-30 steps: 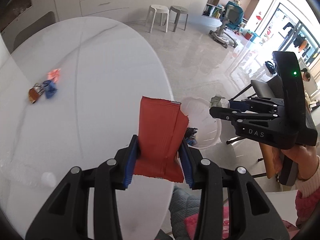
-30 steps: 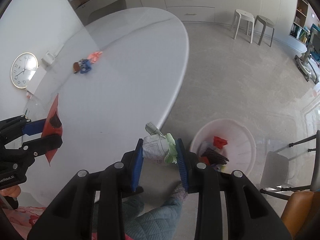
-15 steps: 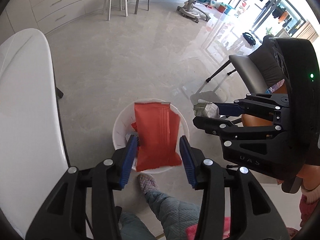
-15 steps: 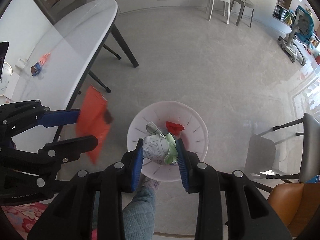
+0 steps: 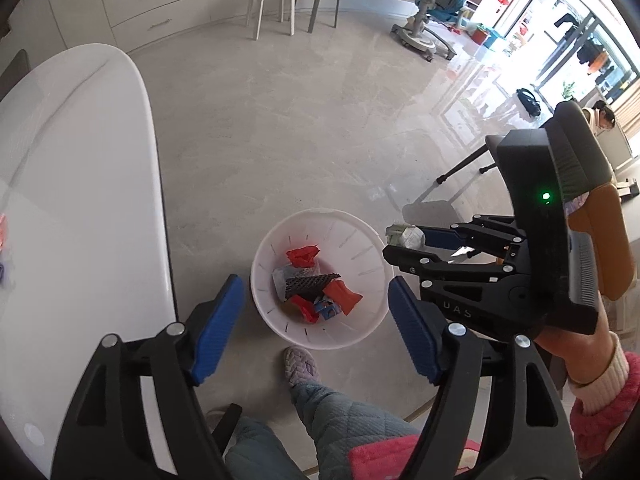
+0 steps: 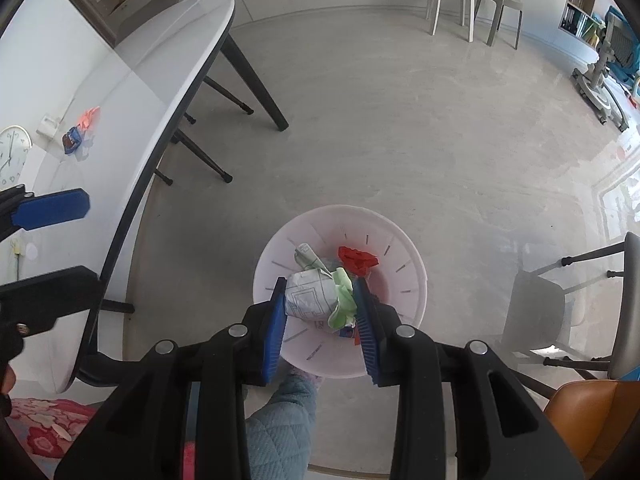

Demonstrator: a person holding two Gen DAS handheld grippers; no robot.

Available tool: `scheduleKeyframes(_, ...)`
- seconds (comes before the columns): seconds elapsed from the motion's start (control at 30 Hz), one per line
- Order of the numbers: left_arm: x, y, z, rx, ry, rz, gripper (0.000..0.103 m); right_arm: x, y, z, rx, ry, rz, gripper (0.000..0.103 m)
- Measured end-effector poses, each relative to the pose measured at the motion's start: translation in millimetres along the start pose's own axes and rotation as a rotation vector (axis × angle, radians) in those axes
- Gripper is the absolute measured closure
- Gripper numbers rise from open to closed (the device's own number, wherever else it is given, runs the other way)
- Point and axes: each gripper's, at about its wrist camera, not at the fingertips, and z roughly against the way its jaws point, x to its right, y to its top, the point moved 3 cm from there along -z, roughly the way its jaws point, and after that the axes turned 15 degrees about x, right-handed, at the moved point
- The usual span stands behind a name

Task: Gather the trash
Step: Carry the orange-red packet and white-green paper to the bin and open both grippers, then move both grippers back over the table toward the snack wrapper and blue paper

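Left wrist view: the left gripper (image 5: pixel 316 320), ribbed blue pads spread and empty, hangs above the round white slotted bin (image 5: pixel 320 332) holding red wrappers. "UAS" reads on the right gripper (image 5: pixel 404 246).

Right wrist view: the right gripper (image 6: pixel 321 307) clamps a crumpled printed paper wad (image 6: pixel 314 298) over the bin (image 6: pixel 412 280); the white table (image 6: pixel 152 80) stands left of the bin.

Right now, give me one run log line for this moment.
left gripper: open, nothing held, over bin | right gripper: shut on paper wad, over bin | table: wrappers left
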Motion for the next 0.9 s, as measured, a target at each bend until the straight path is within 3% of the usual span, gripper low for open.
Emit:
scheduleKeyframes(0.03, 0, 0, 5, 0.007, 0.009, 0.006, 0.031, -2, -1, -4, -0.003, 0.004, 0.001, 0.065)
scheduleKeyframes(0.13, -11, -1, 17, 0.017, 0.028, 0.022, 0.030, -4, -1, -13, -0.014, -0.018, 0.013, 0.020)
scheduleKeyframes(0.17, -14, -2, 20, 0.020, 0.035, 0.028, 0.030, -7, -1, -15, -0.013, -0.041, 0.025, 0.014)
scheduleKeyframes(0.27, -24, -5, 35, 0.043, 0.054, 0.052, 0.020, -15, 2, -15, -0.020, -0.056, 0.036, 0.011)
scheduleKeyframes(0.47, -42, -12, 65, 0.085, 0.071, 0.084, 0.019, -42, 17, 8, 0.028, -0.072, 0.031, 0.007)
scheduleKeyframes(0.53, -51, -16, 78, 0.104, 0.081, 0.100, 0.014, -53, 26, 19, 0.052, -0.067, 0.038, 0.005)
scheduleKeyframes(0.9, -142, -46, 170, 0.215, 0.163, 0.157, 0.009, -175, 70, 58, 0.167, -0.095, 0.076, 0.003)
